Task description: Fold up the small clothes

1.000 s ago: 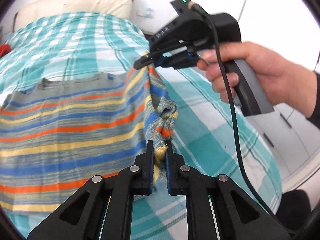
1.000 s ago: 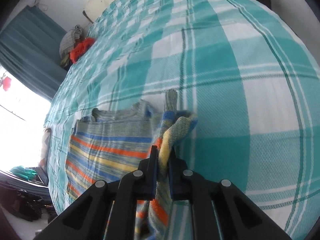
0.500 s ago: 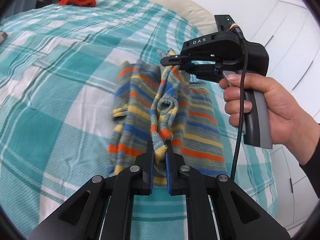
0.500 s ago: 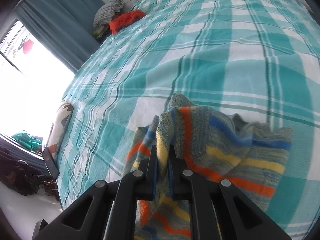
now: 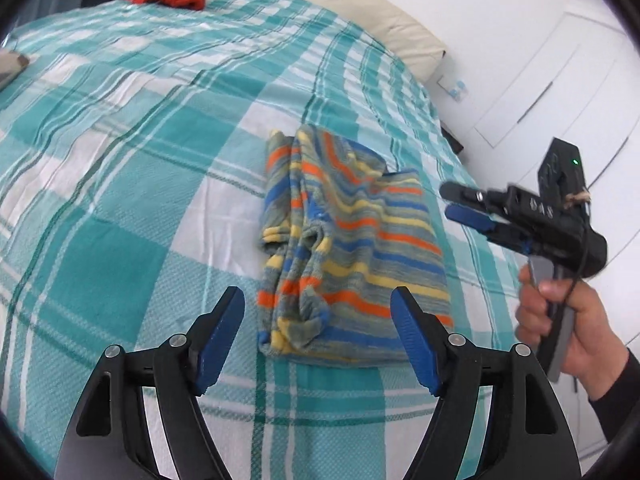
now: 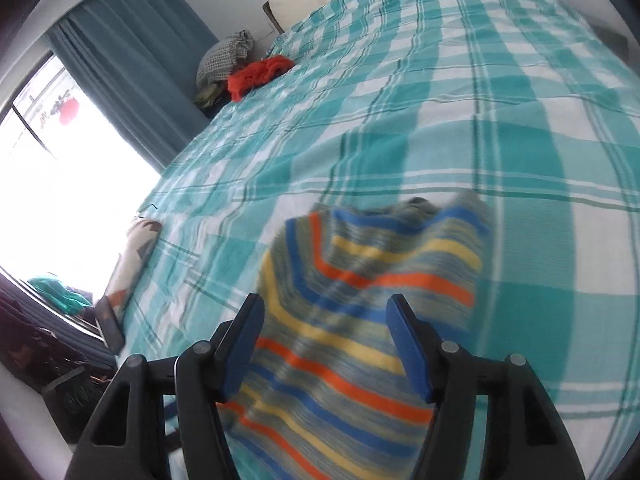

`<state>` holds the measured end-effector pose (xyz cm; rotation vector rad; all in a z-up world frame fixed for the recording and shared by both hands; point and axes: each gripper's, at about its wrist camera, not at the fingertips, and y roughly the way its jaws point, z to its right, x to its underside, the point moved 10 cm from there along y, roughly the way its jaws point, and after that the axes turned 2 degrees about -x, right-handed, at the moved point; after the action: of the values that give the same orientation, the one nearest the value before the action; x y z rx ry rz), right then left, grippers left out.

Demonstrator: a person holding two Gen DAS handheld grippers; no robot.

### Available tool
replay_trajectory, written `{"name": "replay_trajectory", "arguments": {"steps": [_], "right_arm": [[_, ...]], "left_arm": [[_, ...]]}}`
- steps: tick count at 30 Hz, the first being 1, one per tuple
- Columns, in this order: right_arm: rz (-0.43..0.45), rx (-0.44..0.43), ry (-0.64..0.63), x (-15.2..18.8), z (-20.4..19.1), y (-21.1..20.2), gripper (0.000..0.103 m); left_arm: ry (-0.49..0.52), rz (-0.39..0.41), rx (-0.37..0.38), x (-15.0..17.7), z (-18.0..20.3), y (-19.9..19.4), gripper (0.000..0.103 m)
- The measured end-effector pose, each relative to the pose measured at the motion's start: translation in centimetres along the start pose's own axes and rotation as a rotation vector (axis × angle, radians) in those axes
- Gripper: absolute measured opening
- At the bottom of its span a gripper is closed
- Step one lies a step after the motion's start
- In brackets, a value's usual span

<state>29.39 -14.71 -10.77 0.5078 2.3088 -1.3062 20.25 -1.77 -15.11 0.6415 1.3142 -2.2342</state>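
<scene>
A striped knit garment [image 5: 348, 248] lay folded over, still rumpled, on the checked bedspread [image 5: 120, 184], just released as the left gripper [image 5: 318, 334] and right gripper [image 6: 322, 344] spread their jaws, neatening seemingly remaining.

Two black plastic handheld grippers: the left gripper [image 5: 318, 334], at lower frame, has blue ribbed fingers [image 5: 412, 340] and silver screws [image 5: 455, 339]. At right, the right gripper [image 5: 460, 202] shows a grey trigger, green light, black cable; a black sleeve [image 5: 616, 392] at the wrist.
</scene>
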Motion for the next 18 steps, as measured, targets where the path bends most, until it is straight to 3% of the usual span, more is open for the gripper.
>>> {"name": "replay_trajectory", "arguments": {"steps": [2, 4, 5, 6, 9, 11, 13, 14, 15, 18], "right_arm": [[-0.009, 0.039, -0.059, 2.8, 0.5, -1.7, 0.051], [-0.023, 0.036, -0.117, 5.6, -0.2, -2.3, 0.047], [-0.036, 0.032, -0.153, 7.1, -0.7, -2.2, 0.046], [-0.059, 0.031, -0.191, 8.6, -1.0, -1.6, 0.044], [-0.202, 0.091, -0.216, 13.4, -0.1, 1.6, 0.038], [-0.172, 0.098, -0.241, 13.4, -0.2, 0.9, 0.037], [-0.156, 0.08, -0.211, 12.2, -0.1, -0.4, 0.037], [-0.122, 0.07, -0.202, 11.1, -0.1, -1.3, 0.037], [-0.087, 0.075, -0.204, 9.7, -0.1, -2.0, 0.037], [-0.028, 0.089, -0.185, 5.5, 0.5, -2.3, 0.037]], "left_arm": [[0.053, 0.001, -0.073, -1.2, 0.5, 1.8, 0.076], [0.038, -0.018, -0.153, -2.2, -0.6, 3.7, 0.062], [0.018, -0.046, -0.186, -2.5, -1.5, 4.9, 0.037], [0.001, -0.087, -0.203, -2.4, -2.5, 6.1, 0.022], [0.005, -0.156, -0.183, -2.1, -3.1, 6.6, 0.019], [0.082, -0.165, -0.194, -2.3, -2.5, 5.0, 0.023], [0.084, -0.145, -0.153, -3.2, -1.8, 3.3, 0.04], [0.078, -0.127, -0.124, -4.0, -1.3, 2.9, 0.063], [0.079, -0.103, -0.109, -5.0, -1.0, 2.9, 0.078], [0.133, -0.087, -0.157, -7.9, -0.3, 5.6, 0.079]]}}
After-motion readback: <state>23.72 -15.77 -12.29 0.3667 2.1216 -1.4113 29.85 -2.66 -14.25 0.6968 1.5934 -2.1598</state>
